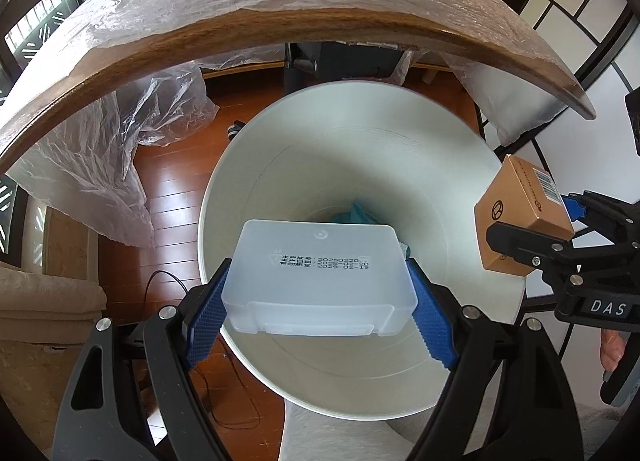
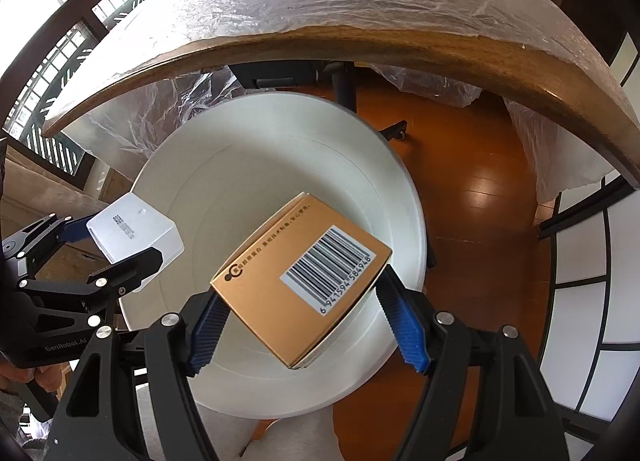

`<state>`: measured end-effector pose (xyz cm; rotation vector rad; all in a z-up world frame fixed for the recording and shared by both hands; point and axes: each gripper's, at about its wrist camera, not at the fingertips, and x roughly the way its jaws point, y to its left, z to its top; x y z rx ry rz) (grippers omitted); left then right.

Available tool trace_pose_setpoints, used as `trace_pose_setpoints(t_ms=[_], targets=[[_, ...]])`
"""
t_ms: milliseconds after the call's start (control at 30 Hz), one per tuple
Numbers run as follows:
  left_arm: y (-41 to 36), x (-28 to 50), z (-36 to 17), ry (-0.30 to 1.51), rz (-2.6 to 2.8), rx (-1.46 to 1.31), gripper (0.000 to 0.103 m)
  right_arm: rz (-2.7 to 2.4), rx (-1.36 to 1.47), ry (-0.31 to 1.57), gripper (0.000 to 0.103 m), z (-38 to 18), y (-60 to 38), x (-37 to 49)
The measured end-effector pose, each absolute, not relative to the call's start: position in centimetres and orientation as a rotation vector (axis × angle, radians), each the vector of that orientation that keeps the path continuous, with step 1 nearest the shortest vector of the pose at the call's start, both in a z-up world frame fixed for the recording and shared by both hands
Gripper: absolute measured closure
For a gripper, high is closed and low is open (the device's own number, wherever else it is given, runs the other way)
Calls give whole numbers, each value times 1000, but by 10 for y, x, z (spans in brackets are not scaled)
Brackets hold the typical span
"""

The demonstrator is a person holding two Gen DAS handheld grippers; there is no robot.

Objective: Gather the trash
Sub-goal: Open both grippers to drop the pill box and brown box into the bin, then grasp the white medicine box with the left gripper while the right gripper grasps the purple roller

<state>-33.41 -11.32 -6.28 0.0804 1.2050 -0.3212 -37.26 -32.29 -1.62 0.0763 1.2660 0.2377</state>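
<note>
A white round bin [image 1: 440,181] stands on the wooden floor below the table edge; something teal [image 1: 356,213] lies at its bottom. My left gripper [image 1: 320,301] is shut on a translucent plastic box [image 1: 316,281] with a printed date, held over the bin's mouth. In the right wrist view my right gripper [image 2: 304,309] is shut on a tan cardboard box [image 2: 296,281] with a barcode label, also over the bin [image 2: 240,165]. Each view shows the other gripper at its side: the cardboard box [image 1: 520,221] at right, the plastic box [image 2: 132,233] at left.
A wooden table [image 1: 280,29] covered in clear plastic film arches above the bin; film hangs [image 1: 120,149] down at the left. A chair base [image 2: 344,89] stands under the table. A black cable [image 1: 168,285] lies on the floor. A person's hand [image 1: 612,345] shows at right.
</note>
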Motion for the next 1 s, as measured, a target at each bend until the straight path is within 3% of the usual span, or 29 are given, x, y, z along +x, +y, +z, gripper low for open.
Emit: trace_pose_setpoints(t_ms=[333,367,433,500,733,800,1000], targets=[[-114,-333,-77,1227,-359,104,20,239,71,1267,32,-18,-319,-367],[-114,-333,-76,1213,-366,106,19,241,76,1263,30,-17,-320,-367],[-112,-332,-72,1191,-359,110,8,247,90,1252,20,-13,-323,-367],[-107,-332,-64,1161,-350,97,6,231,90,1217,15,-5,-327,-368],[-83,-328,14,990,-368,19,6,201,11,1033,14,56,-341,-366],[-80,-318,47,897,-386,20,1,187,-28,974,14,73,-340,-359],[-92,-236,102,779,-328,89,1,223,-159,843,14,105,-313,-310]])
